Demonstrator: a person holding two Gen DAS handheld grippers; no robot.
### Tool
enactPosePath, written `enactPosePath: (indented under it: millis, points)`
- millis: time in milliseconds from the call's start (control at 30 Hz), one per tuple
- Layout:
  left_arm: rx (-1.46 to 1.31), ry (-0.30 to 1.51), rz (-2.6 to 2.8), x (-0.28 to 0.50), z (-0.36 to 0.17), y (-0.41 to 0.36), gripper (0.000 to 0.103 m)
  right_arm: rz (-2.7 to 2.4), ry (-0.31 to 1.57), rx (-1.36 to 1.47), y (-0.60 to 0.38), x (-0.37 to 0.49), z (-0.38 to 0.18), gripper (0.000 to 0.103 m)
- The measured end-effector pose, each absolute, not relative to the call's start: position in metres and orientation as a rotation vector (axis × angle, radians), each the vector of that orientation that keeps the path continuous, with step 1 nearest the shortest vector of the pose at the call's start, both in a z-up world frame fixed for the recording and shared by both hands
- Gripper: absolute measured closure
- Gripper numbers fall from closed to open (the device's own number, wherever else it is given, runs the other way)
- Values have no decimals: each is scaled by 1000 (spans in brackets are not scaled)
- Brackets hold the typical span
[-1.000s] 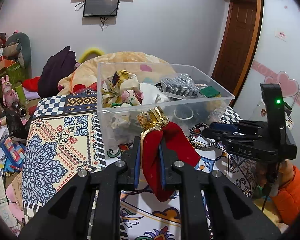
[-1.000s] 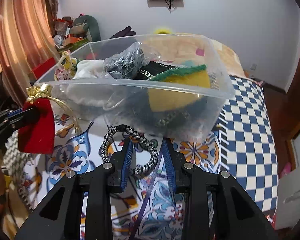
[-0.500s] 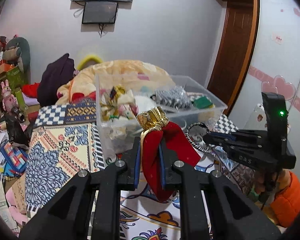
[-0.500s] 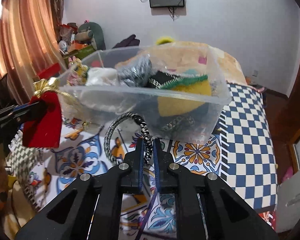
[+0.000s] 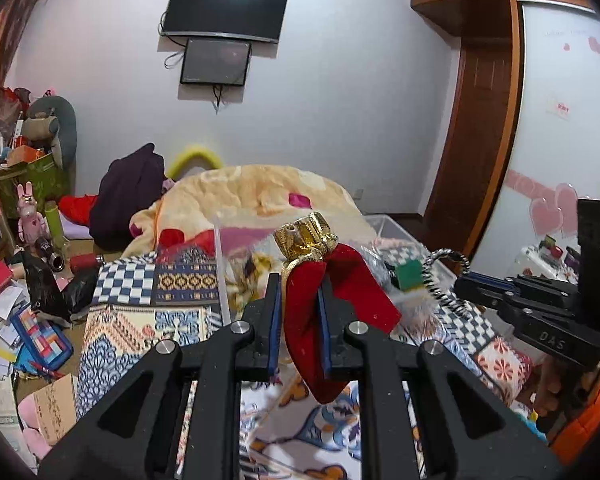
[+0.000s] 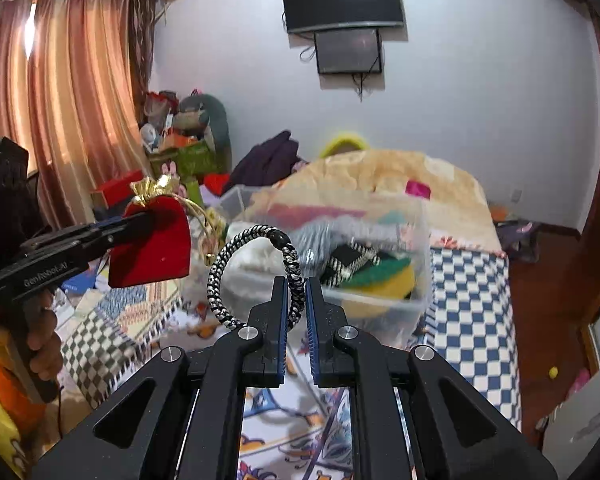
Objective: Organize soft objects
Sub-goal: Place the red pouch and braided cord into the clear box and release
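My left gripper (image 5: 299, 292) is shut on a red velvet pouch (image 5: 320, 320) with a gold top, held up in the air in front of the clear plastic bin (image 5: 384, 226). The pouch also shows in the right wrist view (image 6: 156, 240), left of the bin (image 6: 416, 248). My right gripper (image 6: 296, 296) is shut on a black-and-white braided cord loop (image 6: 236, 264), raised before the bin. The loop shows in the left wrist view (image 5: 444, 280), at the right gripper (image 5: 460, 290). The bin holds several soft items, among them a yellow-green sponge (image 6: 388, 280).
The bin stands on a bed with a patterned cover (image 5: 140, 320) and a blue-white checked part (image 6: 472, 320). A peach blanket heap (image 5: 260, 192) lies behind it. Clutter, boxes and toys (image 5: 28, 240) fill the floor at left. Curtains (image 6: 60, 100) hang left.
Both grippers have risen with their objects, so the bin now sits lower and farther in both views. The right gripper closed on the cord loop between the first and second earlier frames.
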State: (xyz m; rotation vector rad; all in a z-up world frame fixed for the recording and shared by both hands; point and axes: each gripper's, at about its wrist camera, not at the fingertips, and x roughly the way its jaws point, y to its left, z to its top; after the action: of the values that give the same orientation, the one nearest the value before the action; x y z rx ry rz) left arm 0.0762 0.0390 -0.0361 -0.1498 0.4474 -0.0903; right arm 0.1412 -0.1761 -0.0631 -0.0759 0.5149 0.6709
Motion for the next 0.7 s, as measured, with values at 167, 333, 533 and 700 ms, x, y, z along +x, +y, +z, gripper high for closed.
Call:
enactPosePath:
  millis: [167,333,533,700]
  points:
    - [-148,410,-83,89,-24,39,88,641,480,-48,-175,152,-52,95]
    - [-147,380,-79,101,-14,37,88,606,455,-47,-173,165,-47,95]
    - [-122,391,-61,122,-15,30,88,566,458,-34,-169,183,-46,95]
    - [-98,458,-53,142,-35,25,88,537,492,-55,-164,196,-57,95]
